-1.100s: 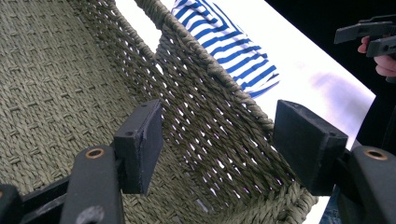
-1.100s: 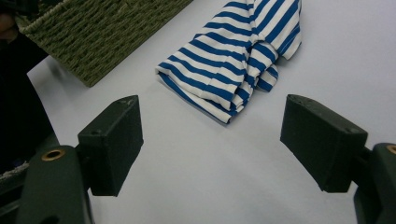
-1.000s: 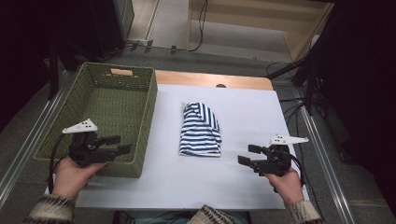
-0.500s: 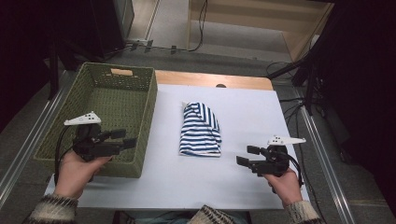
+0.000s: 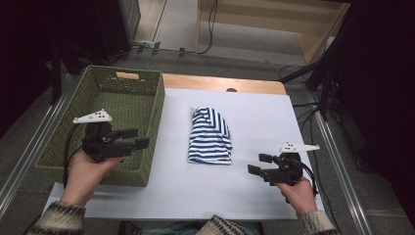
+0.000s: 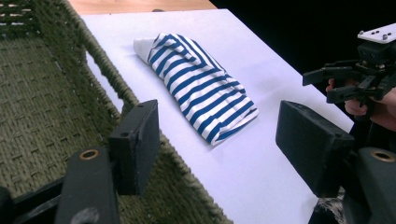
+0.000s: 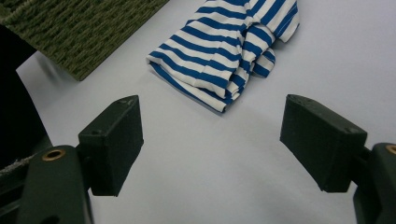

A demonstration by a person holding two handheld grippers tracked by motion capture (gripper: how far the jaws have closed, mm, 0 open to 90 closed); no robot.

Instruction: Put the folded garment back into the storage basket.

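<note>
Striped cloth point(image 5: 209, 137) is lying folded on the white tabletop point(image 5: 254, 196), just beside the green woven basket point(image 5: 147, 98). Left gripper point(image 5: 136, 138) is hovering over the basket's near corner, jaws spread and empty. Right gripper point(image 5: 259, 164) is hovering across the cloth from the basket, jaws likewise apart.

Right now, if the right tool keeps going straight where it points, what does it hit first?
Probably the striped cloth: the right tool, jaws open, points over bare white tabletop at the cloth's near folded edge. The green woven basket lies off to the side. Height above the table is unclear.
</note>
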